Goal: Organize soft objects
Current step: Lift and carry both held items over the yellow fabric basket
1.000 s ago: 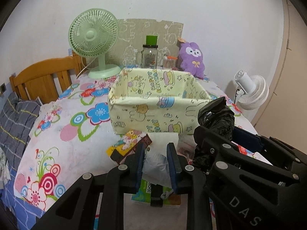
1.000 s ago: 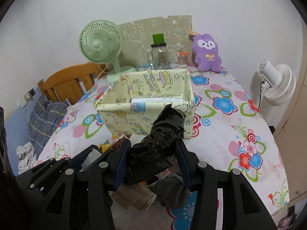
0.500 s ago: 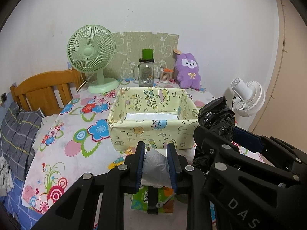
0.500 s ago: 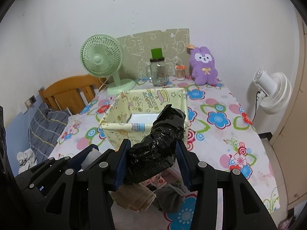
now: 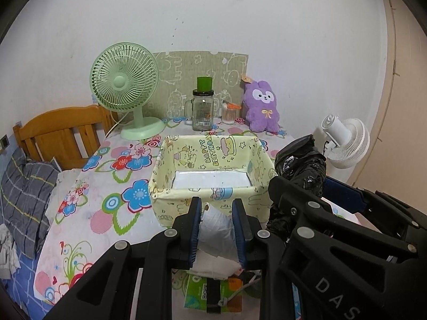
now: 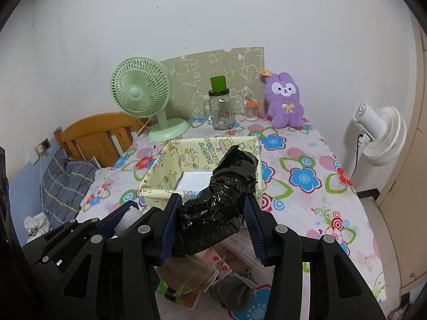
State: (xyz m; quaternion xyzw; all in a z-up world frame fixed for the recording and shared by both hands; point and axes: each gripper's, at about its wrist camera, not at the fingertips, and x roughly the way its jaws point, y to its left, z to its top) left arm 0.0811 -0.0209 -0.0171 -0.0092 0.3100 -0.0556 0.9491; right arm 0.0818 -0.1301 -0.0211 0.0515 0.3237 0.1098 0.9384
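A yellow cartoon-print fabric bin (image 5: 210, 157) (image 6: 170, 168) stands mid-table with something flat and white on its floor. My left gripper (image 5: 215, 206) is shut on a crumpled white plastic bag (image 5: 216, 226), held above the table just in front of the bin. Beside it on the right, my right gripper (image 6: 212, 204) is shut on a crumpled black plastic bag (image 6: 221, 200) (image 5: 301, 165) that sticks up over the bin's near right corner. A grey drawstring pouch (image 6: 234, 288), folded tan cloth (image 6: 192, 272) and a green packet (image 5: 210, 293) lie on the table below.
At the back stand a green desk fan (image 5: 125, 88), a glass jar with a green lid (image 5: 202, 109), a cotton-swab pot (image 5: 229, 113) and a purple plush (image 5: 263, 106). A white fan (image 6: 379, 136) is off the right edge. A wooden headboard (image 5: 61, 133) and a grey pillow (image 5: 21, 192) lie left.
Both grippers have risen with their bags still gripped; the bin has dropped lower in both views and its white floor now shows.
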